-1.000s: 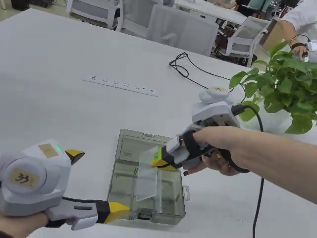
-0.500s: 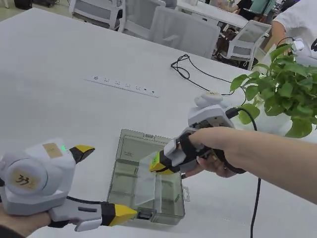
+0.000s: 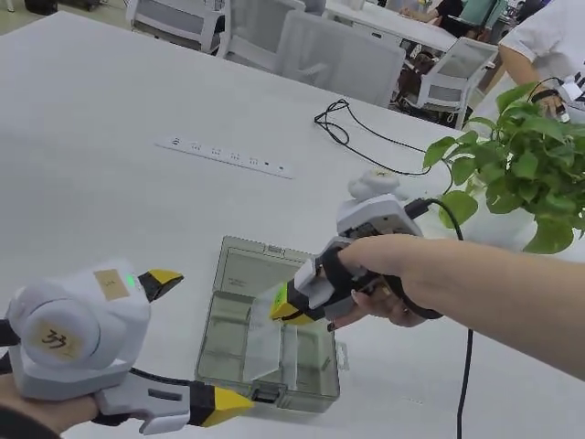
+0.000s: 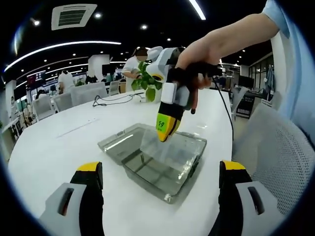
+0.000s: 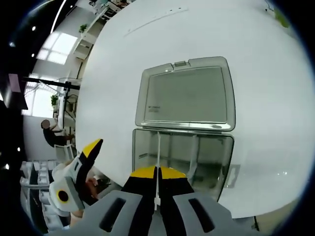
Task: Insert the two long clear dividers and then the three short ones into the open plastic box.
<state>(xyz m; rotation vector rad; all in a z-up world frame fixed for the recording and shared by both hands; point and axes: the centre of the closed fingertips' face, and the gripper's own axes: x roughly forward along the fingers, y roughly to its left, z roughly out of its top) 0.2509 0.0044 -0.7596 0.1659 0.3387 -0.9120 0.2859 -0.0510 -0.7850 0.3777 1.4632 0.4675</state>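
Clear divider (image 3: 265,343), pinched by right hand-held gripper (image 3: 281,307), sank deeper into box (image 3: 212,315), nearly seated; left hand-held gripper (image 3: 205,340), eight o'clock, gaped wide.

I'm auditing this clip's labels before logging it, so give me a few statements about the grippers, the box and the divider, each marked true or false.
1. The right gripper is shut on a clear divider. True.
2. The left gripper grips the plastic box. False: its jaws stand wide apart and hold nothing.
3. The box's lid is closed. False: it lies open on the table, behind the base.
4. A power strip lies on the table beyond the box. True.
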